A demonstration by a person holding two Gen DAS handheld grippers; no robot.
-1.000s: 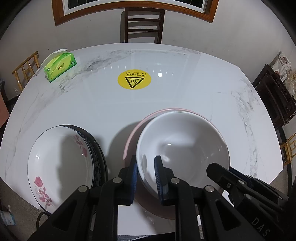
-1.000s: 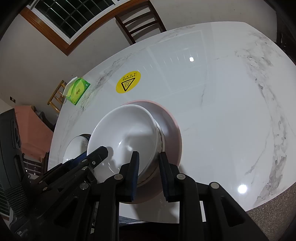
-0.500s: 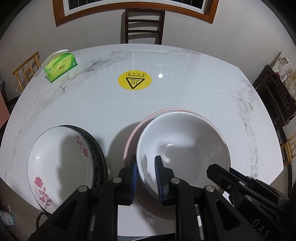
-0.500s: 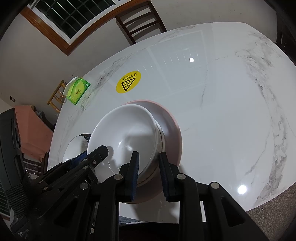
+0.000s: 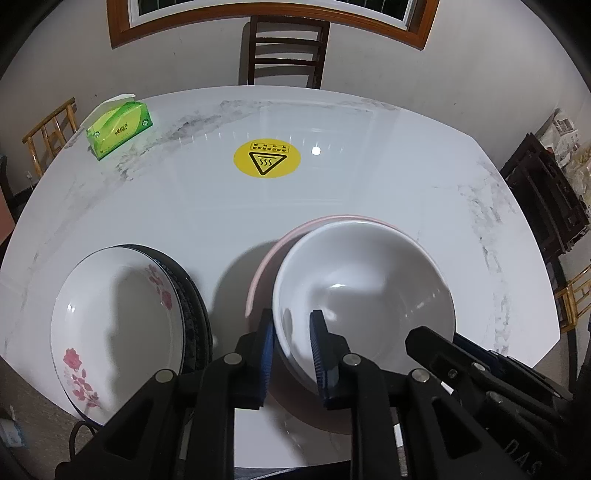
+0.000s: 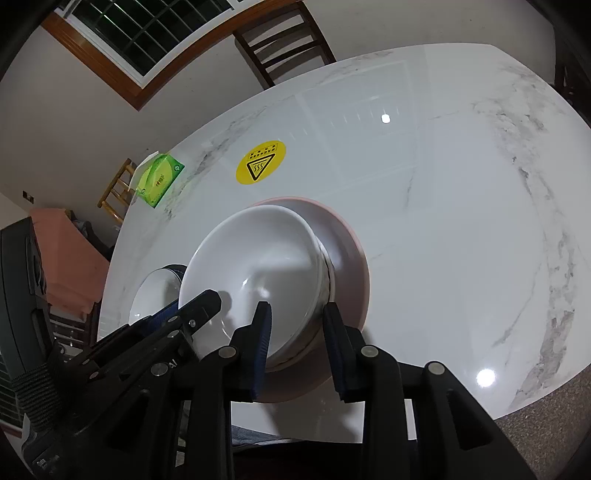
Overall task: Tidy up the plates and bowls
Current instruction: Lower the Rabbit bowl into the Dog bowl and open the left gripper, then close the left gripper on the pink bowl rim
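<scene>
Left gripper (image 5: pixel 291 350) straddles the near-left rim of the white bowl (image 5: pixel 369 291): one pad outside the wall, one inside, a thin gap visible at the inner pad, so whether the pads press the rim cannot be told. Right gripper (image 6: pixel 297 332) straddles the bowl's near-right rim; its jaws have just been opening, the rim is between them, and the outer pad stands clear of the wall, no longer pinching. The bowl sits inside the pink plate (image 6: pixel 351 251), which lies flat on the white marble table (image 5: pixel 369 177) near its front edge. Just left of the pink plate, not touching it, a white plate with red flowers (image 5: pixel 110 325) rests on top of a dark-rimmed plate (image 5: pixel 194 299). Mid-table, beyond the dishes, a round yellow warning sticker (image 5: pixel 266 159). At the far left edge, a green tissue box (image 5: pixel 120 127). Behind the table, a dark wooden chair (image 5: pixel 284 48) against the wall, below a wood-framed window (image 5: pixel 122 18).
</scene>
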